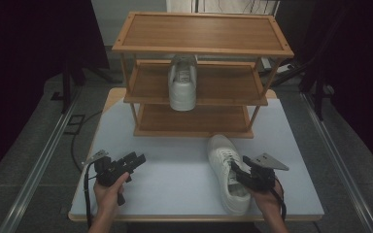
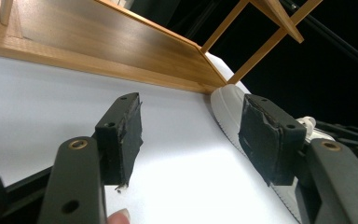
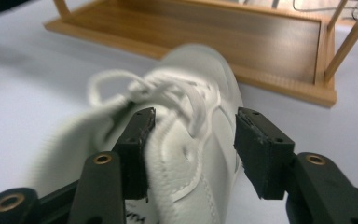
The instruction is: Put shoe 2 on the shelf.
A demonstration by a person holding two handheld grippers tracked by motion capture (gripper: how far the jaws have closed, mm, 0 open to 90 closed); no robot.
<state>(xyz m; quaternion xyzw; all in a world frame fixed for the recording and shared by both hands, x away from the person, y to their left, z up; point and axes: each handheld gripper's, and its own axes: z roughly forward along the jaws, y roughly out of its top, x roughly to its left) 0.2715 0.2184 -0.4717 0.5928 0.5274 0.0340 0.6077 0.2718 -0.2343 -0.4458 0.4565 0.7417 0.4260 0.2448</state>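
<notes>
Two white sneakers appear in the high view: one lies on the white surface [image 1: 175, 174] at the right hand-held gripper [image 1: 239, 171], and a second sneaker [image 1: 182, 82] stands on the middle level of the wooden rack [image 1: 201, 29], well beyond both tools. The near sneaker [image 1: 227, 172] points its toe toward the rack's bottom shelf. In the right gripper view the right hand-held gripper [image 3: 191, 140] straddles the laced upper of this sneaker [image 3: 186, 126]: the left jaw sits against or just beside the laces, while the right jaw stands clear of the shoe's side with bare surface showing past it. Its jaws are spread wide and clamp nothing. The right hand [image 1: 269, 199] holds this tool from below the heel end.

The left hand-held gripper [image 1: 126, 164], carried by the left hand [image 1: 109, 191], rests low over bare surface, well to the side of the near sneaker. In the left gripper view its jaws [image 2: 191, 135] are wide apart with only surface between them; the sneaker's toe [image 2: 228, 105] lies just beyond the right jaw, beside the rack's base.
</notes>
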